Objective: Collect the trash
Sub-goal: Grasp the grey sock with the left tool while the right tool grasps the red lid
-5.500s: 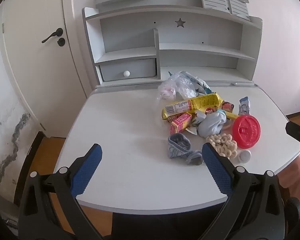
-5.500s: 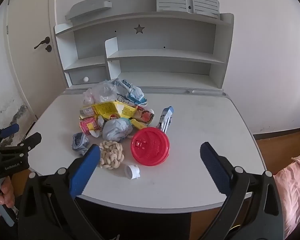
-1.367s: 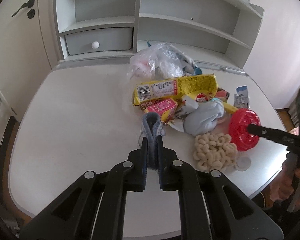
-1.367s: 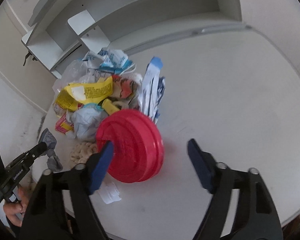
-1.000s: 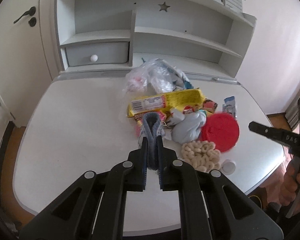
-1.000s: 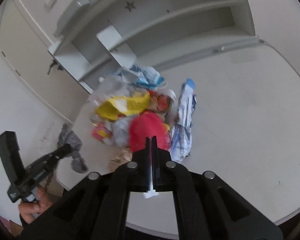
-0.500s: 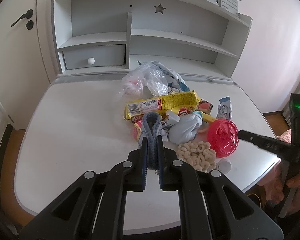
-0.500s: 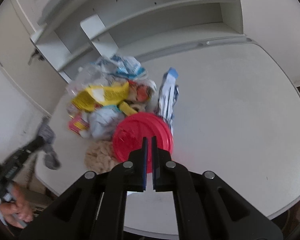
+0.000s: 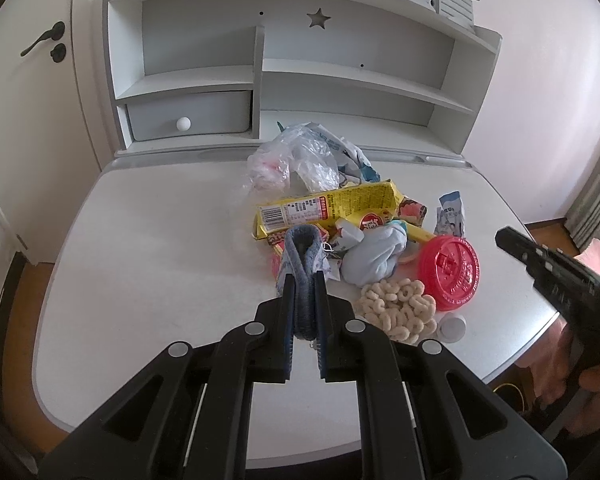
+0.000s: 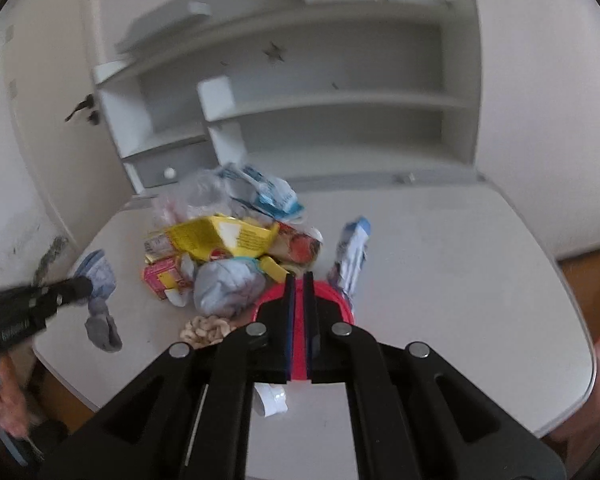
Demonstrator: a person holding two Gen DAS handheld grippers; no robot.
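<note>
— Where is the trash found?
— A heap is seen on the white surface (image 9: 148,264): a yellow wrapper (image 9: 332,206), a clear plastic bag (image 9: 296,160), a blue-white sachet (image 9: 451,216), a pale cloth bundle (image 9: 374,256) and ring-shaped snacks (image 9: 400,308).
— What is held?
— A grey-blue sock (image 9: 302,268) is clamped between the pads of the left hand-held gripper (image 9: 303,296) and hangs clear of the surface at the heap's left edge. The red lid (image 9: 450,268) appears pinched at its near rim by the clenched right hand-held gripper (image 10: 299,304).
— Why so?
— Probably each piece is gripped by a thin edge so that it can be carried off; no bin is seen.
</note>
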